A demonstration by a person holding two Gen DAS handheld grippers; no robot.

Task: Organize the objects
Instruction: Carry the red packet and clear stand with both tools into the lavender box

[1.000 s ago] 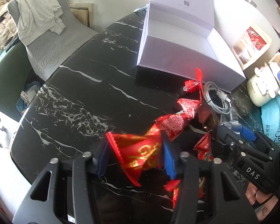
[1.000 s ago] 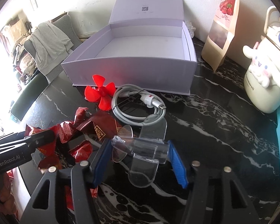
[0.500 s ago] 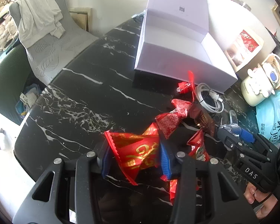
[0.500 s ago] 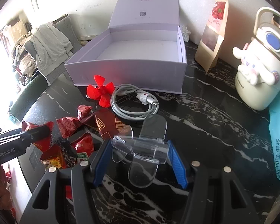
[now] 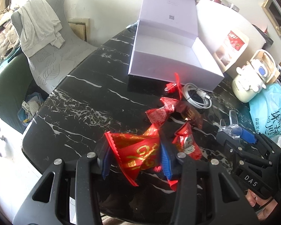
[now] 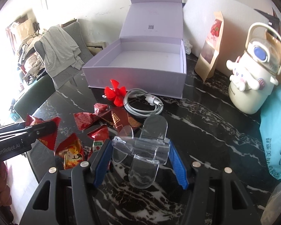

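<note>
Red snack packet with gold marks sits right between the blue pads of the left gripper, whose jaws are pinching it from both sides. It looks lifted a bit above the black marble tabletop. More red packets and a dark brown packet lie on the tabletop just past it. The right gripper has its jaws closed on a clear plastic stand, one blue pad on each end. A red toy fan and a coiled white cable lie just in front of the open purple box. The box is past the packets, well apart from both grippers.
</note>
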